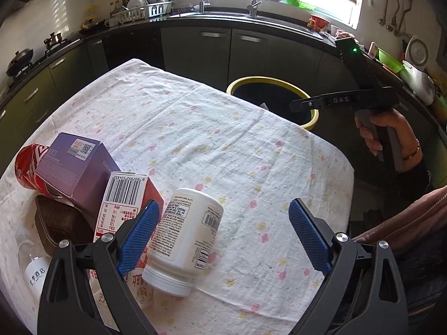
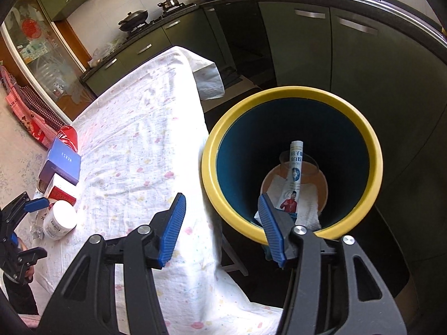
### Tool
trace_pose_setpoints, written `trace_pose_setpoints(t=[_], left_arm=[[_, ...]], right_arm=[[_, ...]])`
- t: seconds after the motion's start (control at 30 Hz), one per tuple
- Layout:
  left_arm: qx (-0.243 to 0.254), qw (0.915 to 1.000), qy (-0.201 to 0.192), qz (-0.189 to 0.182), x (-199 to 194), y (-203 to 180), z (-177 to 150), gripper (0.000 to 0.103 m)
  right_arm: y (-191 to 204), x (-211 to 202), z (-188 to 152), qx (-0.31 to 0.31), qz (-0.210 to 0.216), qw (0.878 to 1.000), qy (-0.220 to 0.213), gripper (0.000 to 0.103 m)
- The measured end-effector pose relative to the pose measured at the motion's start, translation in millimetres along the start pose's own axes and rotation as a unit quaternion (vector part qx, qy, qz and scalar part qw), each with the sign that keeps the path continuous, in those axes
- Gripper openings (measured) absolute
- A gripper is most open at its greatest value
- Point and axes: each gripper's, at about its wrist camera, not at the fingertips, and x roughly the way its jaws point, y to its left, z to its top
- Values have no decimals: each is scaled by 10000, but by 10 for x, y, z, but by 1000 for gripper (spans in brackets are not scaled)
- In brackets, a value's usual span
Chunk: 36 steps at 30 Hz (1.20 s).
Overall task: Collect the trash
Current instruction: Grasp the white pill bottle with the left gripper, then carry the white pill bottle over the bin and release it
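Observation:
My left gripper [image 1: 220, 215] is open just above the table, and a white pill bottle [image 1: 184, 240] lies on its side between the fingers, close to the left one. To its left lie a red-and-white carton [image 1: 123, 195], a purple box [image 1: 72, 164], a red can [image 1: 28, 164], a dark tray [image 1: 58, 223] and a clear plastic bottle [image 1: 30, 265]. My right gripper [image 2: 220, 209] is open and empty over the near rim of the yellow-rimmed bin [image 2: 290, 95]. In the bin lie a printed tube [image 2: 293, 178], a clear cup and white paper.
The table wears a white flowered cloth [image 1: 223, 150]. The bin [image 1: 310, 120] stands off its far right corner. Dark kitchen cabinets [image 1: 195, 50] and a counter with sink and dish rack run behind. The right gripper also shows in the left wrist view [image 1: 296, 104].

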Motion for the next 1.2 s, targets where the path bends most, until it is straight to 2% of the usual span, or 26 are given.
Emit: trace_pose_setpoints(t=[0.13, 0.33, 0.37, 0.5, 0.6, 0.67, 0.77, 0.9, 0.97, 1.03, 1.2], left_arm=[[88, 9998, 166, 33, 59, -9, -10, 92], [148, 9995, 206, -163, 4, -94, -30, 92], [229, 9994, 225, -127, 2, -117, -37, 92], [669, 9954, 442, 523, 106, -144, -77, 92], [859, 9935, 498, 557, 135, -153, -82, 91], [793, 9942, 610, 396, 169, -143, -90, 77], [959, 9926, 707, 240, 194, -211, -145, 69], [1141, 9892, 845, 361, 270, -262, -200, 67], [983, 9908, 914, 166, 290, -236, -183, 55], [901, 9919, 892, 66, 298, -238, -186, 50], [763, 9937, 817, 28, 265, -275, -191, 48]], right_arm=[[1, 22, -1, 27, 88, 10000, 34, 52], [3, 38, -8, 45, 165, 9998, 56, 52], [0, 43, -10, 52, 174, 9998, 61, 52], [-5, 64, -16, 57, 205, 9997, 91, 52], [1, 78, -30, 63, 219, 9997, 114, 52], [8, 78, -38, 63, 244, 9996, 123, 52], [24, 79, -46, 39, 280, 9995, 141, 53], [27, 89, -50, 33, 300, 9994, 156, 53], [25, 97, -60, 39, 318, 9993, 167, 53], [22, 102, -71, 43, 333, 9993, 180, 53], [3, 81, -78, 66, 356, 9992, 156, 53]])
